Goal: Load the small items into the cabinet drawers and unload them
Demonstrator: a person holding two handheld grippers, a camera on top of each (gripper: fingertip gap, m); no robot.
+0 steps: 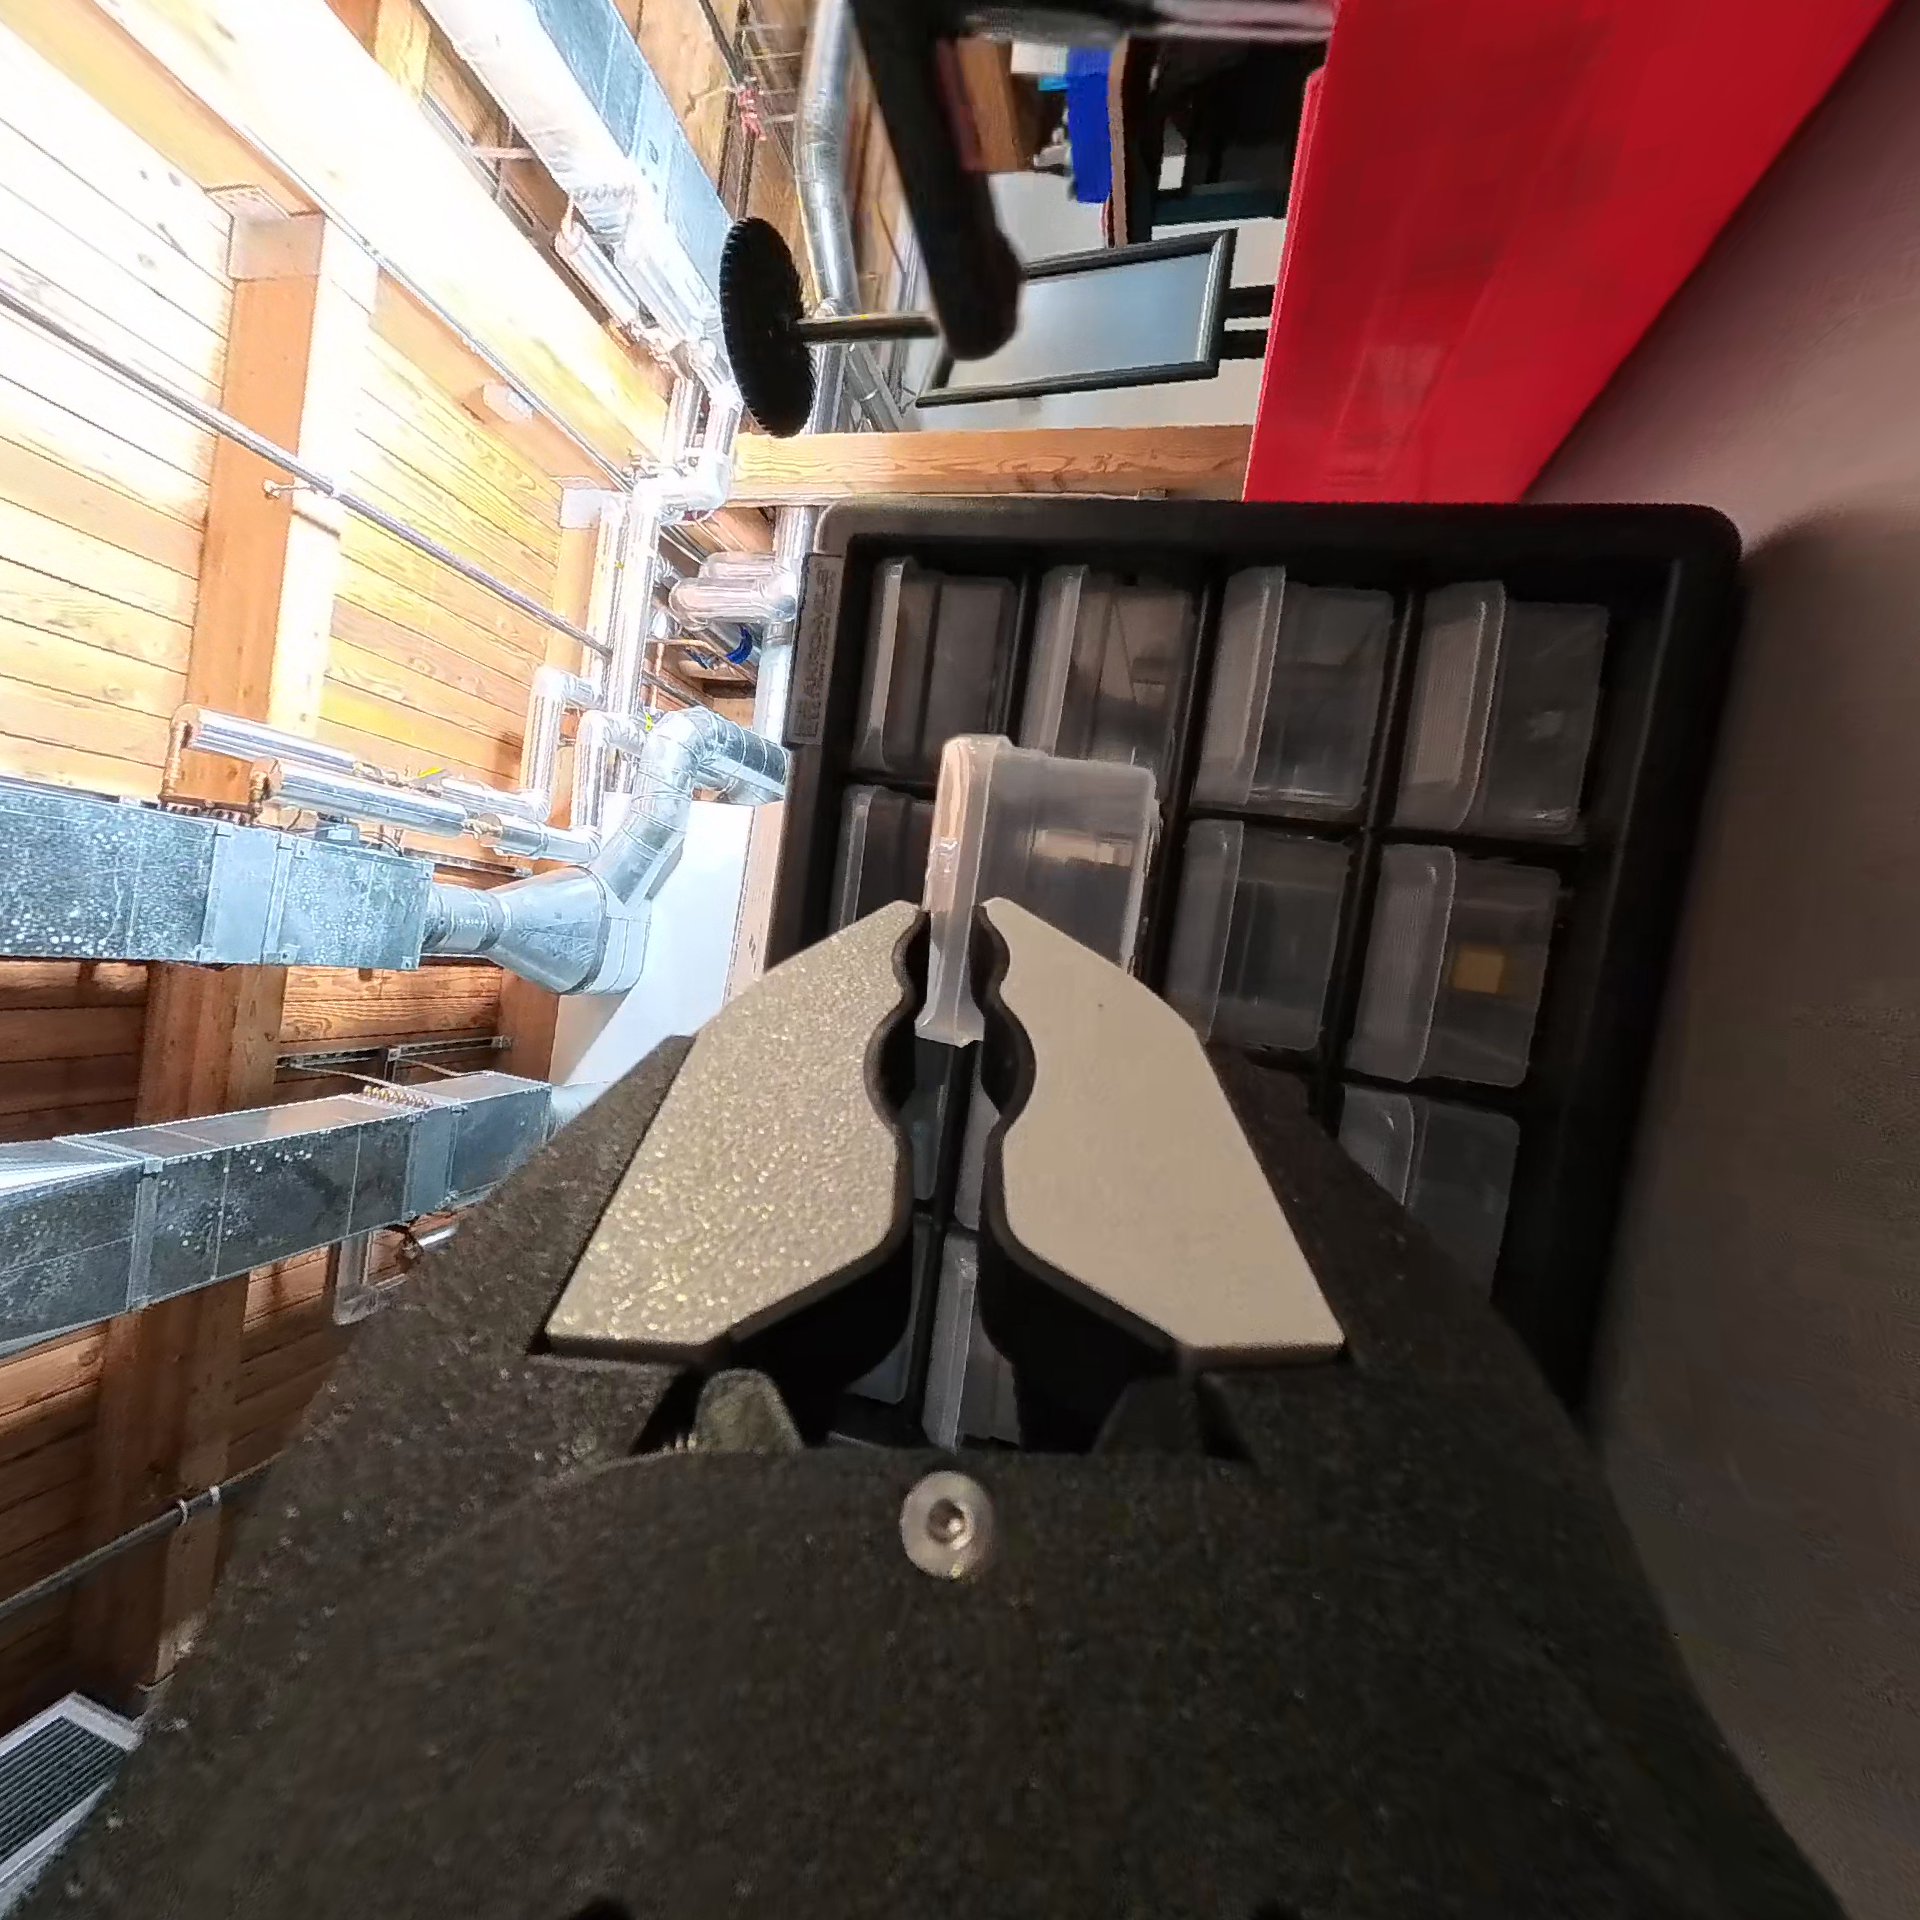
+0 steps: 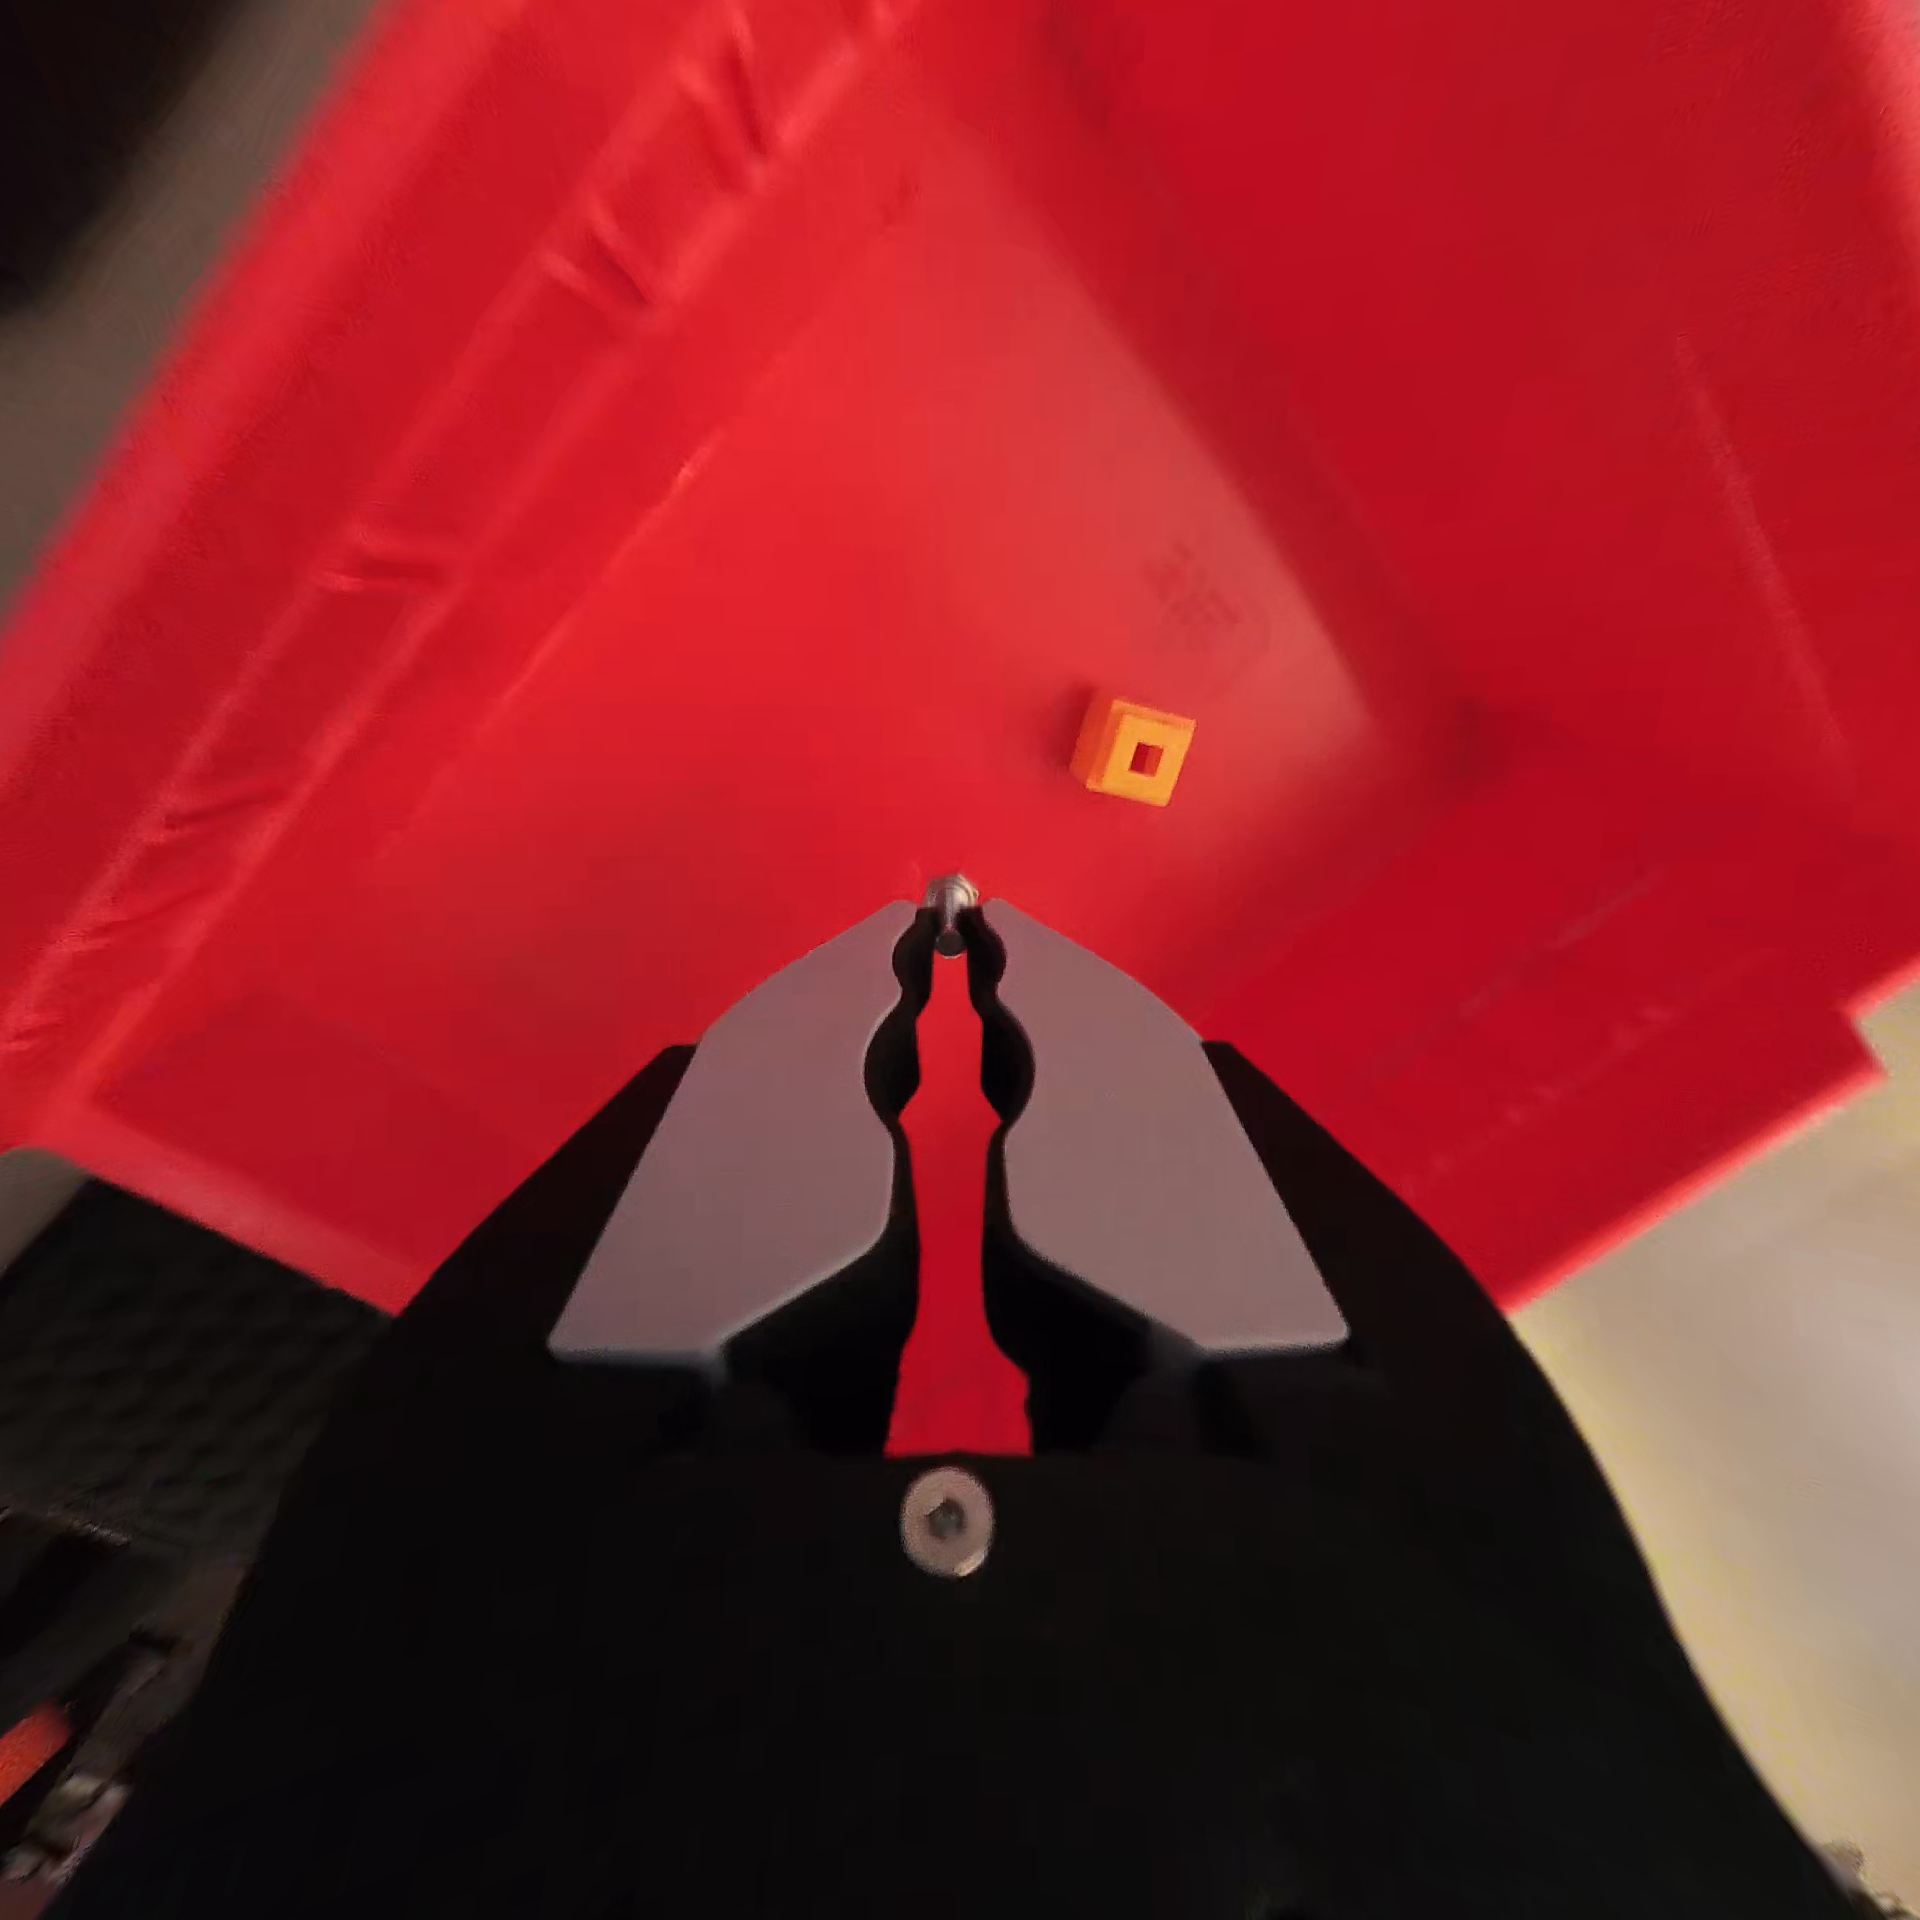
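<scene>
Holding two things at once. Left tool (image 1: 948, 971) is clenched on the front pull tab of a clear drawer (image 1: 1049, 842), which stands proud of the black cabinet (image 1: 1704, 582) while its neighbours sit flush. The view is rolled on its side, so I cannot say which row the drawer belongs to; it is in the second column from the cabinet's edge nearest the wooden ceiling side of the picture.

Right tool (image 2: 948, 920) is pinched on a small silver screw (image 2: 950, 902) at its very tips, over the floor of a red bin (image 2: 520, 623). View is smeared, so the tool is probably in motion. The screw looks clear of the bin floor, though I cannot be sure.

Step in hand, by my reading: loading. Drawer opened by one side, item picked by the other.

Next move calls for carrying the screw from the bin to the drawer's open top and letting go over its cavity. The grip is at the fingertips only, so a slip on the way is the risk.

Containers:
- Red bin: one orange square block with a square hole (image 2: 1135, 750) lies on the floor, far and right of the screw, apart from it.
- Clear drawer in hand: contents not readable.
- One shut drawer (image 1: 1475, 961) shows a small yellowish thing inside; others too murky to call.
</scene>
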